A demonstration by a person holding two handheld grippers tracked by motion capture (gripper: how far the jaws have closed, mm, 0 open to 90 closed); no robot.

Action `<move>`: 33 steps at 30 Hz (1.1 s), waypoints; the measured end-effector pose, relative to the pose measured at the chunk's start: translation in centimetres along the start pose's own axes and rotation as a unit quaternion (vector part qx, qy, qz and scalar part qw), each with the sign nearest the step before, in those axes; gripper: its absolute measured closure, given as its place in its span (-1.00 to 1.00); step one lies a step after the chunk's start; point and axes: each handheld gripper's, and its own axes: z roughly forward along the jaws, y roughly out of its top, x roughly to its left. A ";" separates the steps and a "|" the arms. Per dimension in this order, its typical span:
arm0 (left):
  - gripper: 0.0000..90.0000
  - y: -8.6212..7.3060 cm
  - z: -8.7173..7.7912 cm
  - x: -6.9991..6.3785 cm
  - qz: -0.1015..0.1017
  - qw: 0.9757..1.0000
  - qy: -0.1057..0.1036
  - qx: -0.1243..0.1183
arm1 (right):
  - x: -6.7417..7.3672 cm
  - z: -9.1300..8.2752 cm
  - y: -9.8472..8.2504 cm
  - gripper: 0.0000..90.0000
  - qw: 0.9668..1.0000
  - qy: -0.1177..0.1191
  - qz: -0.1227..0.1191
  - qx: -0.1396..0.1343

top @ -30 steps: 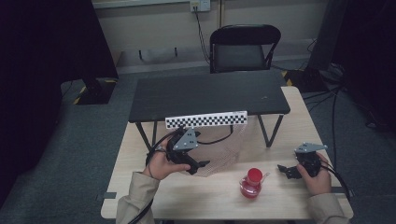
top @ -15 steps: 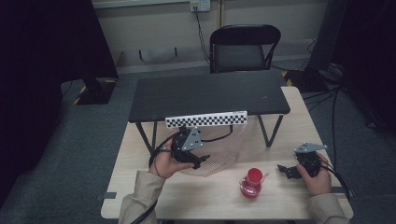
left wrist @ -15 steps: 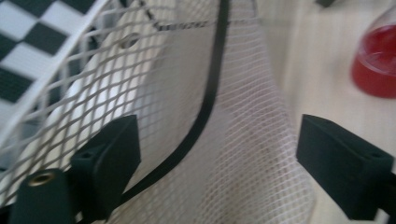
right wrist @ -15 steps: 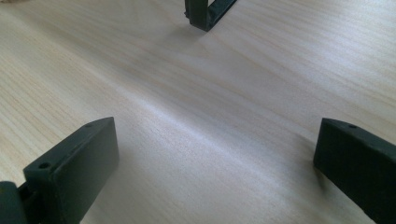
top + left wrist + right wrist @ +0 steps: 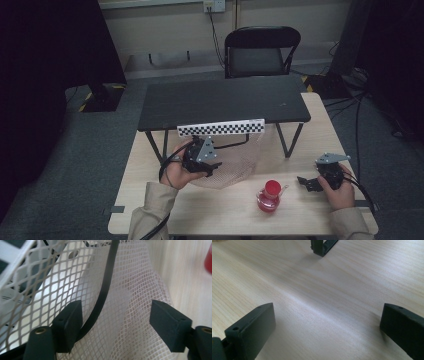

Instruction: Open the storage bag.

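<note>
Between my left tool's [image 5: 116, 322] spread jaws lies white mesh netting [image 5: 130, 315], ungripped. My right tool [image 5: 311, 183], likewise wide open, rests empty on the surface [image 5: 317, 302]; red flask [image 5: 270, 196] untouched. Work appears barely begun.

A black folding chair [image 5: 263, 50] stands behind the dark raised shelf [image 5: 220, 101], near floor cables [image 5: 357, 100].

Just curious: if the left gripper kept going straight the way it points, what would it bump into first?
Probably the white mesh: the left gripper is open with it right ahead, a black cable crossing it.
</note>
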 end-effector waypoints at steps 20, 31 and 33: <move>0.73 1.1 -1.8 -0.5 -0.073 0.995 -0.009 0.060 | 0.0 0.0 0.0 -1.00 1.000 -0.001 0.001 0.001; 0.99 1.9 -3.4 -0.2 -0.091 0.993 -0.040 0.057 | 0.0 0.0 0.0 -1.00 1.000 -0.001 0.001 0.000; 0.99 2.0 -3.6 -0.1 -0.096 0.993 -0.047 0.054 | 0.0 0.0 0.0 -1.00 1.000 -0.001 0.001 0.000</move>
